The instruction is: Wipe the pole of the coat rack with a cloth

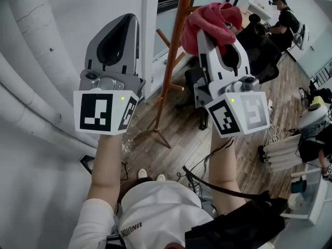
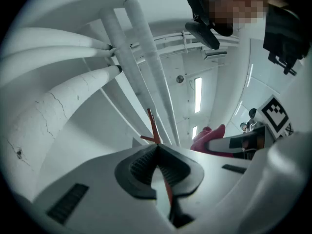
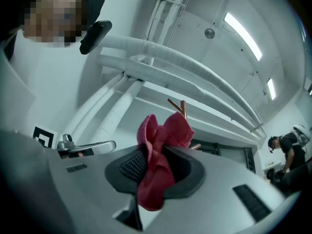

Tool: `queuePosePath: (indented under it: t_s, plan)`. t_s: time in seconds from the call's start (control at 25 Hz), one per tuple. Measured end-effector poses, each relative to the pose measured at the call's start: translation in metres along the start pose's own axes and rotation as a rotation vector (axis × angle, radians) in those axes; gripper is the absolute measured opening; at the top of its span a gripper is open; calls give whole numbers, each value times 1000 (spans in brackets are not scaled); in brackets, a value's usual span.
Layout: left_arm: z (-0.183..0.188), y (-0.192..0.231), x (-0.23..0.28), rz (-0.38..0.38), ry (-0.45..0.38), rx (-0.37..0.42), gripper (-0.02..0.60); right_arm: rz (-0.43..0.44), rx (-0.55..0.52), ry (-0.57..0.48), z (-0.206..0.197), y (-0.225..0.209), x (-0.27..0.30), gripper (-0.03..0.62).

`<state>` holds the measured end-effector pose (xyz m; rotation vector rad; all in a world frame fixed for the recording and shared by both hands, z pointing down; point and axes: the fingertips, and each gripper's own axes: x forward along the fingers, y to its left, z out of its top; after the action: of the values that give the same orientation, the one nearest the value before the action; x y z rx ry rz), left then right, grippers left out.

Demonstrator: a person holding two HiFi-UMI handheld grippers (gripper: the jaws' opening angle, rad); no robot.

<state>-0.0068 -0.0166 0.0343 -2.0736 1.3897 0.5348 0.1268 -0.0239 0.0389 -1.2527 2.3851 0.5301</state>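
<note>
Head view, forearms raised, right tool (image 1: 211, 35) clamping red cloth (image 1: 208, 15) near pole (image 1: 175, 53), left tool (image 1: 128, 19) closed, empty.

wall (image 1: 62, 14): white, thick pipes (image 1: 31, 108) | floor (image 1: 181, 134): wood planks | ceiling (image 3: 195, 9): strip lights (image 3: 242, 29) | black office chair (image 1: 262, 53)

Soft fuzzy red cloth (image 1: 210, 19), smooth brown wooden pole (image 1: 178, 35), matt plank floor (image 1: 181, 134)

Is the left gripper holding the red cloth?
No, the red cloth is pinched in the right gripper; the left gripper is shut on nothing.
</note>
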Motion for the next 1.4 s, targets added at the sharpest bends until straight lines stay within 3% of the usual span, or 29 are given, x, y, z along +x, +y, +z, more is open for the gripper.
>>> queuePosePath:
  t_s: [0.88, 1.4]
  plan:
    - [-17, -10, 5, 35, 43, 34, 14, 20, -17, -35, 7, -19, 19, 91]
    - [-49, 19, 57, -48, 2, -36, 13, -62, -171, -110, 41, -52, 88, 91]
